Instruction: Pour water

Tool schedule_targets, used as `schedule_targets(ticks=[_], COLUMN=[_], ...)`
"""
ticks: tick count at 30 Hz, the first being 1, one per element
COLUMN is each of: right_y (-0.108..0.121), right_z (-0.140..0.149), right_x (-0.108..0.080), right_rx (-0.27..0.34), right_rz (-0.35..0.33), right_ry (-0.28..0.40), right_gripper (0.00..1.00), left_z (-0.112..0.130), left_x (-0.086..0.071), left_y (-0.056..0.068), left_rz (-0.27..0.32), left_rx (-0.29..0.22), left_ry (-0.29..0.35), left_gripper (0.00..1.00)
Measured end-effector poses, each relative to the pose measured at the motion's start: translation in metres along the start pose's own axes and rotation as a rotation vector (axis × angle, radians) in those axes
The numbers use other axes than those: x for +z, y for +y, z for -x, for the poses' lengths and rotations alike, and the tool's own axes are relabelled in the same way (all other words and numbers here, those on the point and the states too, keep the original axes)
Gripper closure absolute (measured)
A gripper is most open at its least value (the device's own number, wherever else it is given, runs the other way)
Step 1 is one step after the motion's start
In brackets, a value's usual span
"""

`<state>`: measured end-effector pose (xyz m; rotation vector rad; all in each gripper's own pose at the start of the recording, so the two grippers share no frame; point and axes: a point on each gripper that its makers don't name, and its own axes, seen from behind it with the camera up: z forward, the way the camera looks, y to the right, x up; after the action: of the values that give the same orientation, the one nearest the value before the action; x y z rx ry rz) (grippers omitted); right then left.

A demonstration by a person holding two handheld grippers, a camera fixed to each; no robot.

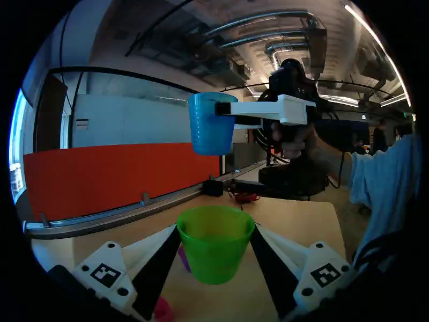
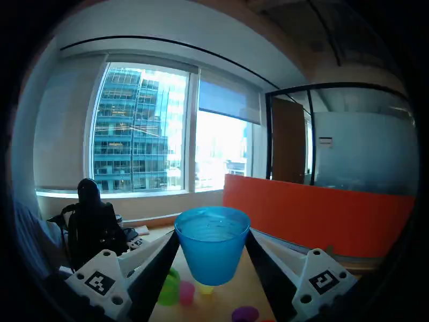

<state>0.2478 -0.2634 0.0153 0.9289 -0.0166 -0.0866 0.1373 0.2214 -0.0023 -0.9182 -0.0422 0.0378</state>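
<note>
Left gripper view. Near and low in the middle: a green cup (image 1: 214, 247), upright, pinched at its sides between the black fingers (image 1: 158, 268) of the left gripper (image 1: 214, 239), held above the pale bench (image 1: 300, 214). Contents of that cup hard to tell. Higher and farther off: a blue cup (image 1: 210, 124), upright, gripped by the white fingers of the right gripper (image 1: 228, 118) reaching in from the right, well apart from the green cup and above it. Behind that, a hand (image 1: 292, 142) on the gripper's handle and a light sleeve (image 1: 378, 182) at the right edge. Far left, a long orange panel (image 1: 107, 172) along the wall.

Right gripper view. Near and centred: the blue cup (image 2: 213, 249) again, upright, clamped on both sides between the right gripper's own dark fingers (image 2: 155, 273) - water (image 2: 213, 228) visible inside, rippled, close to the rim. Below the cup, down on the bench: a small green cup (image 2: 170, 288), a pink one (image 2: 186, 293), a yellow one (image 2: 205, 289) and a purple one (image 2: 245, 314), near one another. Far left, a large window (image 2: 139, 134) - to the right, the orange panel.
</note>
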Motion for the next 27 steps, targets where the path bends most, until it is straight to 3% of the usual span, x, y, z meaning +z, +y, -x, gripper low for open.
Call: schedule_targets(ticks=[14, 27], right_y=[0.013, 0.019], right_z=[0.014, 0.035], right_x=[-0.039, -0.065], right_rx=[0.004, -0.001], right_rz=[0.060, 0.089], right_ry=[0.001, -0.011], right_gripper=[0.11, 0.10], left_z=[0.002, 0.009], left_x=[-0.014, -0.016], left_y=[-0.005, 0.001], left_rz=[-0.033, -0.027], left_rx=[0.005, 0.002], left_ry=[-0.010, -0.027], left_gripper=[0.13, 0.13])
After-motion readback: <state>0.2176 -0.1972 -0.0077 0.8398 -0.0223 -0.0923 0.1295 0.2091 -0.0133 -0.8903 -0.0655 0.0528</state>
